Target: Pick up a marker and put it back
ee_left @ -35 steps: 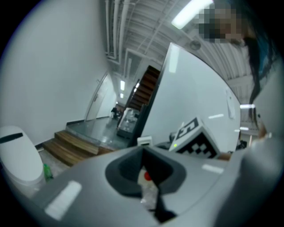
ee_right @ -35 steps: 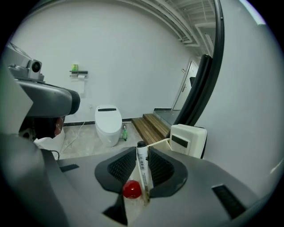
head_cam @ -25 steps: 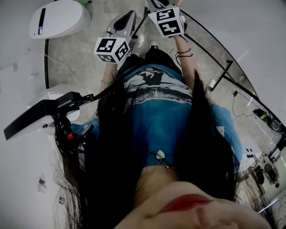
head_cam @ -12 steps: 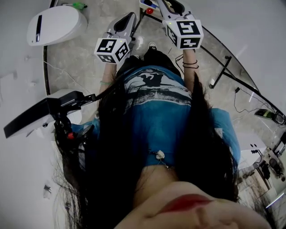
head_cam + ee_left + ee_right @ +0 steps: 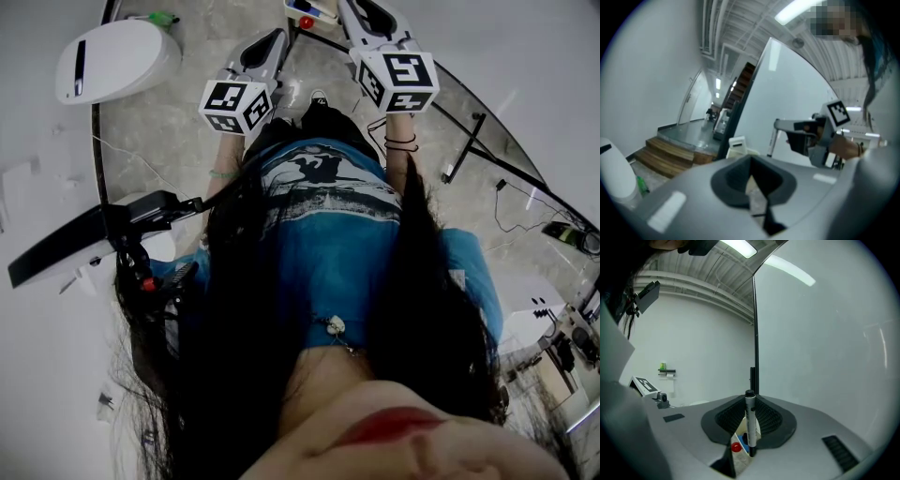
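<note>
White-barrelled and black-capped, the marker [image 5: 750,423] stood upright, pinched between the jaws of the right gripper [image 5: 749,434], low in the middle of the right gripper view. Just beneath it sat a white holder [image 5: 737,459] with a red cap [image 5: 735,447]. The left gripper [image 5: 753,188] had its jaws nearly together, empty.

The white board [image 5: 825,333] stands close ahead of the right gripper [image 5: 748,427], whose jaws are filled by a marker [image 5: 750,418]. A tray [image 5: 740,459] sits beneath, and the left gripper [image 5: 267,45] is near beside it. Leftward, the floor [image 5: 159,122] lies open.
</note>
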The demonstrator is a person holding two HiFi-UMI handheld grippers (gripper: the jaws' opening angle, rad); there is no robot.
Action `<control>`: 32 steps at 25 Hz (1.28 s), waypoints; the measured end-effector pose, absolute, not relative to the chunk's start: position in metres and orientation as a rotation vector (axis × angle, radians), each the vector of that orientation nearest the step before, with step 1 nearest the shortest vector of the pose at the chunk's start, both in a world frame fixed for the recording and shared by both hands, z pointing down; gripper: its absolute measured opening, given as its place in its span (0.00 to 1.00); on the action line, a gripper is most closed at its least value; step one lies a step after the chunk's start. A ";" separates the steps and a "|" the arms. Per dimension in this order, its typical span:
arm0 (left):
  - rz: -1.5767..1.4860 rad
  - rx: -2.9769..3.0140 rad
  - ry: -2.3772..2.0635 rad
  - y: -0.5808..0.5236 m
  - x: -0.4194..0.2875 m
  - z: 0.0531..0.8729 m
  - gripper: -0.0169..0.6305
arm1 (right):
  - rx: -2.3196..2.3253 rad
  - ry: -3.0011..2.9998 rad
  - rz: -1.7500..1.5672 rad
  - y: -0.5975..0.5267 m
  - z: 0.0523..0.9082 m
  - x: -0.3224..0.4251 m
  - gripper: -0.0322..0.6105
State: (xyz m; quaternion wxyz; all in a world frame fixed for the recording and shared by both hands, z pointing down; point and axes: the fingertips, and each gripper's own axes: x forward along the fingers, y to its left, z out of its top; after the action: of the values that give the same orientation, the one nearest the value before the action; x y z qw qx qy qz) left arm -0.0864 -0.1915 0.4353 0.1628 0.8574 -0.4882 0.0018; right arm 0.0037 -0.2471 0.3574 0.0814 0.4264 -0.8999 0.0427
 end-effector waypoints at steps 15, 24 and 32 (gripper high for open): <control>-0.053 2.430 -1.405 -0.191 -0.092 0.434 0.03 | 1.253 -2.693 0.115 -0.249 0.358 -0.001 0.16; -0.045 2.435 -1.402 -0.192 -0.090 0.434 0.03 | 1.151 -2.646 0.065 -0.268 0.380 -0.021 0.16; -0.049 2.405 -1.447 -0.192 -0.103 0.438 0.03 | 0.979 -2.517 -0.006 -0.288 0.434 -0.056 0.16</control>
State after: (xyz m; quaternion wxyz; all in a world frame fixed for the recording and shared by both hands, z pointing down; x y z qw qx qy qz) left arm -0.1032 -0.1923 0.4377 0.1662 0.8448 -0.5084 -0.0172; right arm -0.0559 -0.2881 0.4340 0.2189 0.3537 -0.9094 -0.0021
